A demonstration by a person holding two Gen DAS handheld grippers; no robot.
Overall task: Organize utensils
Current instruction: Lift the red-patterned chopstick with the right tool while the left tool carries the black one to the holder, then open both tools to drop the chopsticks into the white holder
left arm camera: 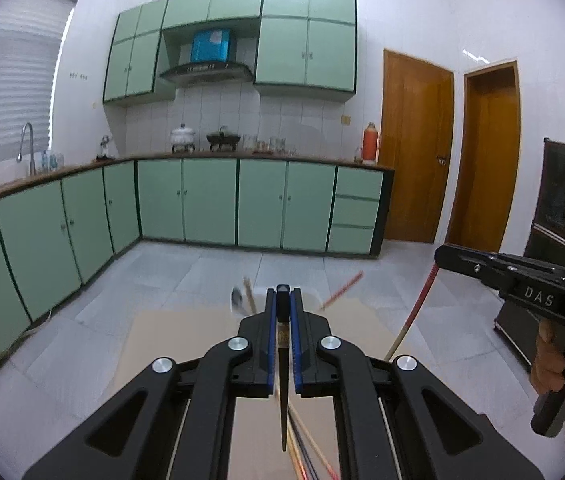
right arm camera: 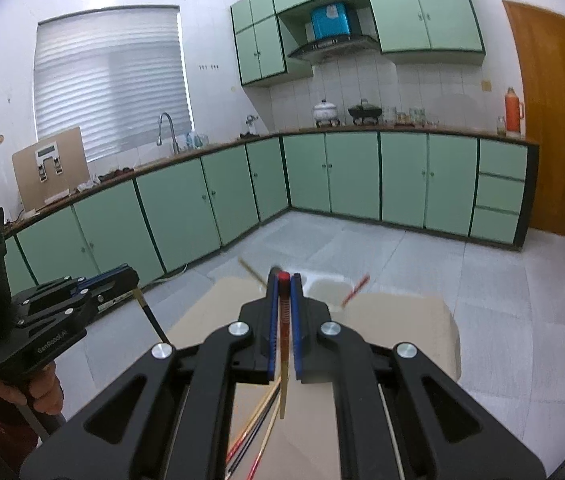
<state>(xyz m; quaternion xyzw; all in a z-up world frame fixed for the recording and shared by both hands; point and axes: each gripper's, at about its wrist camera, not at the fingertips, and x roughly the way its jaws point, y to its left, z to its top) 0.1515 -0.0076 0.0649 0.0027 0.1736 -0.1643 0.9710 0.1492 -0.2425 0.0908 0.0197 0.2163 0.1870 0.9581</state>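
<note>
My left gripper [left arm camera: 283,294] is shut on a black chopstick [left arm camera: 283,380] that runs back between the blue pads, held above a beige table [left arm camera: 170,340]. My right gripper [right arm camera: 283,280] is shut on a red-and-tan chopstick [right arm camera: 283,340]; it also shows at the right of the left wrist view [left arm camera: 440,258], with its chopstick [left arm camera: 414,312] hanging down. A white holder [right arm camera: 328,286] at the table's far edge has a red chopstick [right arm camera: 355,290] and a tan one [right arm camera: 250,270] leaning in it. Several loose chopsticks [right arm camera: 256,428] lie on the table under the grippers.
Green kitchen cabinets [left arm camera: 210,200] and a counter with pots run along the far walls. A tiled floor [left arm camera: 202,272] lies beyond the table. Wooden doors [left arm camera: 414,148] stand at the right. A dark appliance [left arm camera: 562,208] stands at the far right.
</note>
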